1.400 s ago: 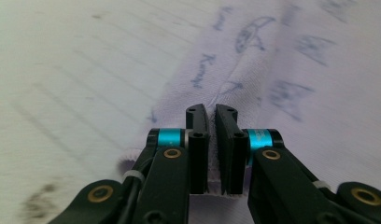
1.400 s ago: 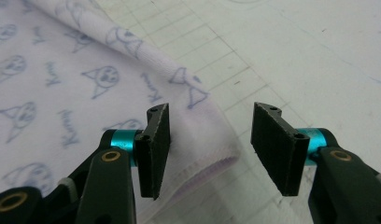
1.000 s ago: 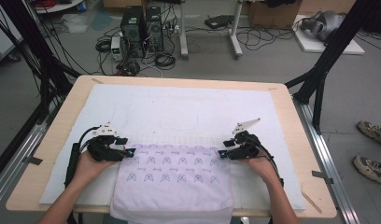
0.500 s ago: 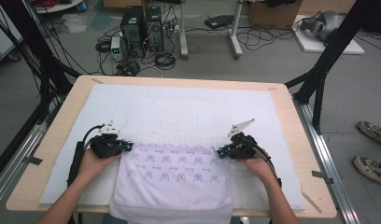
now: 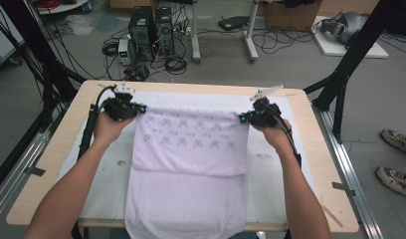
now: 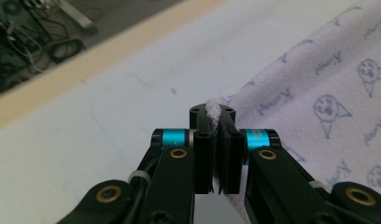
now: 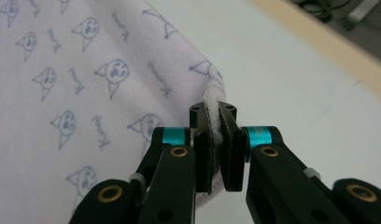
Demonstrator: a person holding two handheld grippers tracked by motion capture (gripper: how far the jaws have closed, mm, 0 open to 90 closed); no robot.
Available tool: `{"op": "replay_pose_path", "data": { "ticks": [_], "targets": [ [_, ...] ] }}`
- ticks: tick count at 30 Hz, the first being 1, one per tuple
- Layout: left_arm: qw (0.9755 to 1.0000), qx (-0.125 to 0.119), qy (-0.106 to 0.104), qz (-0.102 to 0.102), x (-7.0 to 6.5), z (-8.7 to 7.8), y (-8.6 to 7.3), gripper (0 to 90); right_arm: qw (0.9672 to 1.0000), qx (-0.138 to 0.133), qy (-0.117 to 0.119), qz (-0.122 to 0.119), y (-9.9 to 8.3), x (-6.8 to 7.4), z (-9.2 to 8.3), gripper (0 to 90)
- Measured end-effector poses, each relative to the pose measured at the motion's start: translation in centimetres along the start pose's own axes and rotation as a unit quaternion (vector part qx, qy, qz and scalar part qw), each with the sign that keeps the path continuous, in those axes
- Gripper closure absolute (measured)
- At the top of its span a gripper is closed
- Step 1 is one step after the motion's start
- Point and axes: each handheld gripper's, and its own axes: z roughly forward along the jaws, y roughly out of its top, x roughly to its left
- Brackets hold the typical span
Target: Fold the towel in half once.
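Left gripper and right gripper are each clamped tight on a far corner of the printed towel, stretched between them above the white table cover. Its near end apparently drapes over the table's front edge.

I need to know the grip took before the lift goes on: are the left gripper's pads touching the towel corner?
Touching. In the left gripper view the left gripper has its jaws shut on the towel, the white corner pinched between both pads.
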Motion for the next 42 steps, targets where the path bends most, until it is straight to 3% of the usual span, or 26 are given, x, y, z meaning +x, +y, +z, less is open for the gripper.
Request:
{"op": "replay_pose_path", "data": {
  "ticks": [5, 8, 9, 10, 11, 13, 16, 20, 24, 25, 27, 28, 32, 34, 37, 42],
  "targets": [
    [0.9989, -0.038, 0.028, 0.004, 1.9, -2.0, 5.0, 86.1, 0.9991, -0.029, -0.031, -0.004, 4.5, -1.8, -2.2, 86.0],
    [0.998, -0.046, 0.04, 0.012, 2.3, -1.9, 5.9, 85.3, 0.9984, -0.033, -0.046, -0.008, 6.7, -2.5, -2.9, 85.5],
    [0.9982, -0.036, 0.047, 0.008, 2.4, -1.3, 5.5, 82.9, 0.9984, -0.03, -0.047, -0.011, 6.9, -2.6, -2.8, 83.8],
    [0.9981, -0.022, 0.058, 0.008, 2.4, -0.8, 5.1, 72.7, 0.9983, -0.032, -0.047, -0.01, 6.9, -2.6, -2.3, 77.0],
    [0.9983, -0.013, 0.056, 0.004, 2.5, -0.4, 4.5, 65.7, 0.9983, -0.031, -0.049, 0.001, 6.7, -2.7, -1.7, 64.2],
    [0.9986, -0.007, 0.052, -0.005, 2.6, 0.1, 3.0, 64.3, 0.9991, -0.012, -0.037, 0.02, 5.8, -3.0, -0.6, 59.2],
    [0.9987, 0.008, 0.048, -0.017, 2.8, 0.5, 0.4, 60.9, 0.9993, 0.0, -0.024, 0.029, 3.7, -2.8, 0.5, 55.3],
    [0.9994, 0.005, 0.02, -0.029, 2.1, 0.2, -2.8, 59.2, 0.9995, 0.008, -0.004, 0.031, 0.9, -1.8, 0.9, 54.8],
    [0.9997, 0.001, -0.011, -0.023, 0.4, 0.0, -5.3, 57.8, 0.999, 0.018, 0.024, 0.035, -1.2, -0.2, 1.0, 53.3],
    [0.9997, 0.007, -0.017, -0.017, -0.1, 0.0, -5.9, 57.7, 0.9993, 0.013, 0.025, 0.023, -1.7, 0.5, 1.0, 53.8],
    [0.9993, 0.008, -0.033, -0.013, -1.1, -0.2, -7.3, 56.8, 0.9989, 0.009, 0.038, 0.025, -2.6, 1.6, 1.0, 54.3],
    [0.9991, 0.008, -0.039, -0.01, -1.4, -0.3, -7.7, 56.6, 0.999, 0.013, 0.042, 0.011, -3.2, 2.3, 1.1, 54.7],
    [0.9976, 0.006, -0.069, 0.0, -2.8, -0.8, -9.8, 56.7, 0.9985, 0.008, 0.054, 0.002, -5.1, 4.1, 1.4, 56.0],
    [0.9967, 0.019, -0.078, 0.01, -3.3, -0.6, -10.7, 57.4, 0.998, 0.007, 0.063, 0.002, -6.2, 4.8, 1.7, 56.5],
    [0.9954, 0.025, -0.092, 0.004, -3.6, 0.1, -11.8, 57.8, 0.9978, 0.017, 0.064, -0.001, -7.4, 5.4, 2.5, 56.7],
    [0.9941, 0.048, -0.097, 0.012, -3.9, 1.5, -12.2, 64.6, 0.9975, 0.031, 0.063, -0.003, -8.5, 5.8, 4.0, 62.4]
  ]
}}
